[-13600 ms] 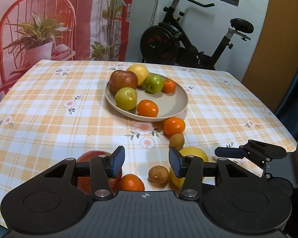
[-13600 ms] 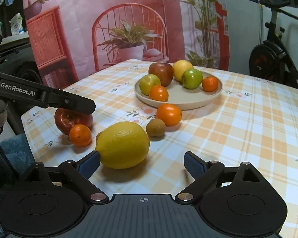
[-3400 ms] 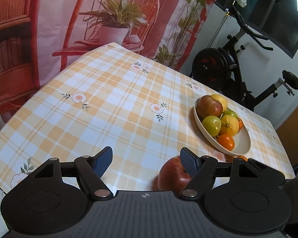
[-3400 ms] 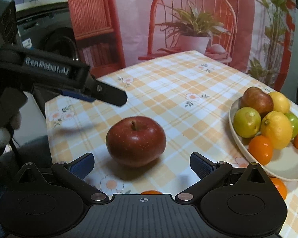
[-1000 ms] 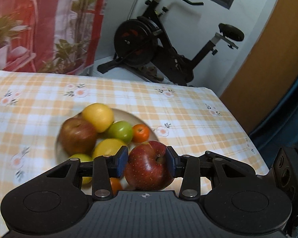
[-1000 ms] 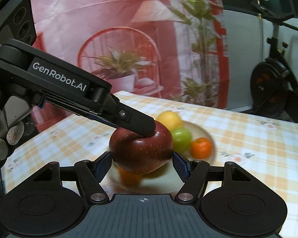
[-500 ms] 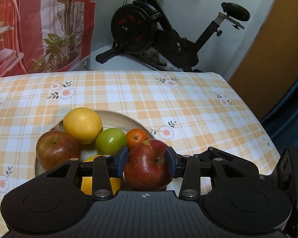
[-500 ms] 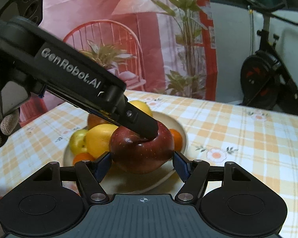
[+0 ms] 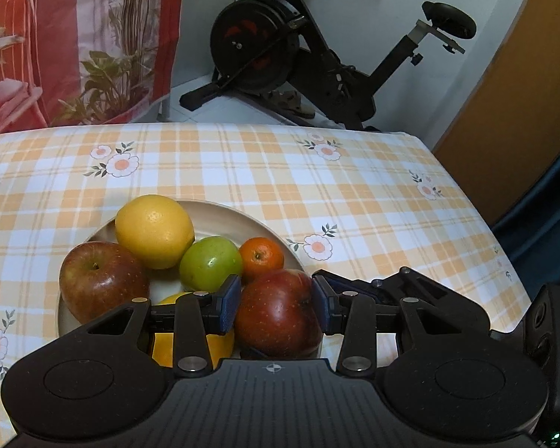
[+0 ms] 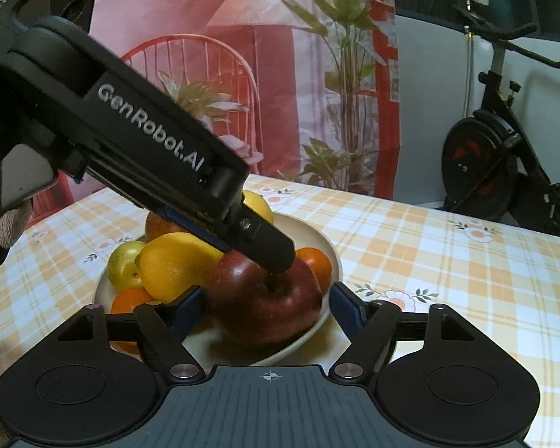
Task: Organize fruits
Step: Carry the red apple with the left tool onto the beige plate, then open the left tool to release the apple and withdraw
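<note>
Exercise bike against white wall

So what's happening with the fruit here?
A person with two hand-held grippers is adding a red apple to the plate of fruit. The left gripper clamps the apple, which sits low over the plate's near rim. The right gripper straddles it too, its jaws opening, the right pad already clear of the apple.

Both grippers were matte black plastic, each with a ribbed centre panel bearing a small crosshair mark, two round recessed discs, and silver pivot screws on the finger linkages. The left gripper and right gripper carried blue ridged pads. One finger arm bore white "GenRobot.AI" lettering; a knitted grey glove covered the hand.
</note>
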The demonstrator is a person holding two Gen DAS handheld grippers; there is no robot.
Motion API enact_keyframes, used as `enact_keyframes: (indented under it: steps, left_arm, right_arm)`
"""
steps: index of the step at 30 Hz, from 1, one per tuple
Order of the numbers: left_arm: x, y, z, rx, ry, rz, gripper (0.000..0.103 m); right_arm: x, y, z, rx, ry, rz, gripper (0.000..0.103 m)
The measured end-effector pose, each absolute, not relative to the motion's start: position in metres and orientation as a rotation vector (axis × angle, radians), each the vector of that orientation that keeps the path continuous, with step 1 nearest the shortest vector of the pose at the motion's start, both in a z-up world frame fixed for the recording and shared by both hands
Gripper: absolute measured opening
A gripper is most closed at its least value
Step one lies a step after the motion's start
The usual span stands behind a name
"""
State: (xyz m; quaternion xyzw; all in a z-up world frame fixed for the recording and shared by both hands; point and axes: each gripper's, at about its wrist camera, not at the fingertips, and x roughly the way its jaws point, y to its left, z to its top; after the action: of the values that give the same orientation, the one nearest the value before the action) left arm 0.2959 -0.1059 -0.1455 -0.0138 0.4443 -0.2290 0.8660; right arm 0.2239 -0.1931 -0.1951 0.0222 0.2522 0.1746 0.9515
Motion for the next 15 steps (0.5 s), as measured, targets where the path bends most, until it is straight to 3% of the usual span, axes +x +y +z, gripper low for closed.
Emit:
enact_keyframes:
  steps: [15]
  left_arm:
    - [0.274,-0.09,-0.123,-0.046,0.825,-0.402,0.044]
  right_arm:
    - [0.205,-0.203,-0.191,0.088,0.409,0.351,0.07]
